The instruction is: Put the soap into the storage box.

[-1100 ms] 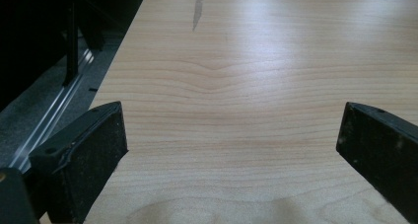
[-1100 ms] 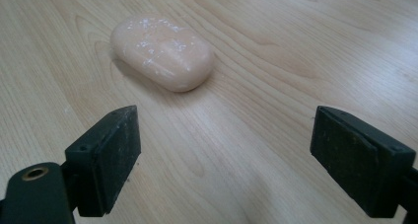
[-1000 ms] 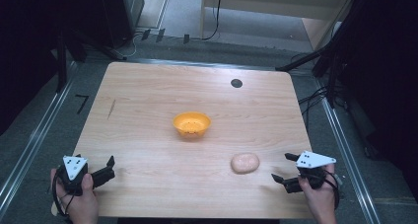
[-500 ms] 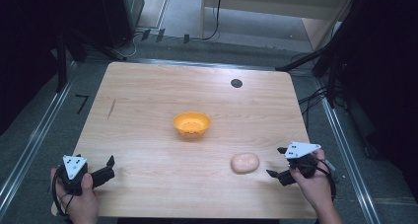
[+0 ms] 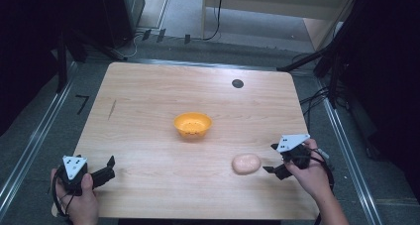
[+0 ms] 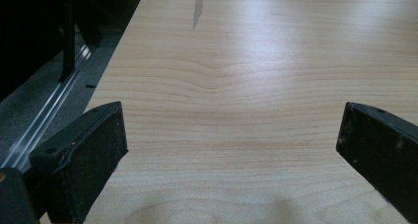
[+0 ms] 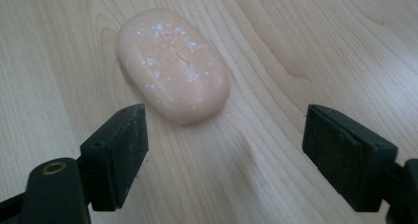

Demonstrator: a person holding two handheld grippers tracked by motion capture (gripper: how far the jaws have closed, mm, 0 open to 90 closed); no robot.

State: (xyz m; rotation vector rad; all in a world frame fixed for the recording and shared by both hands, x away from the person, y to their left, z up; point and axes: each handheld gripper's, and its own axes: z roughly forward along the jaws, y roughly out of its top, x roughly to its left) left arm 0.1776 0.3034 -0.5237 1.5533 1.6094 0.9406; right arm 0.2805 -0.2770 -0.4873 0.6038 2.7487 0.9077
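High view: right tool (image 5: 273, 158) sits at the near right of the tabletop (image 5: 148, 101), its jaw tips small and dark against the hand, hard to separate. Pink soap bar (image 5: 246, 163) lies just ahead of those tips, apart from them, flat on the wood.

Right gripper view: soap bar (image 7: 173, 64) lies ahead and left of the tool's (image 7: 224, 137) centre line, its near end level with the left jaw tip, not between the pads. Jaws parted, nothing gripped; they have just been closing, with bare wood between them. White flecks on the bar's top; any embossing too faint to read.

Left gripper view: left tool (image 6: 231, 135) has jaws wide apart, bare wood grain between, both jaws cut off by the frame's lower edge. A small dark streak on the wood far ahead.

Against the earlier high view: right tool now nearer the soap bar, farther in from the table's right edge. Left tool (image 5: 101, 170) unchanged at the near left corner. Soap bar and bowl unmoved.

Orange bowl (image 5: 192, 124) stands well ahead of both tools, mid-table; holds nothing.
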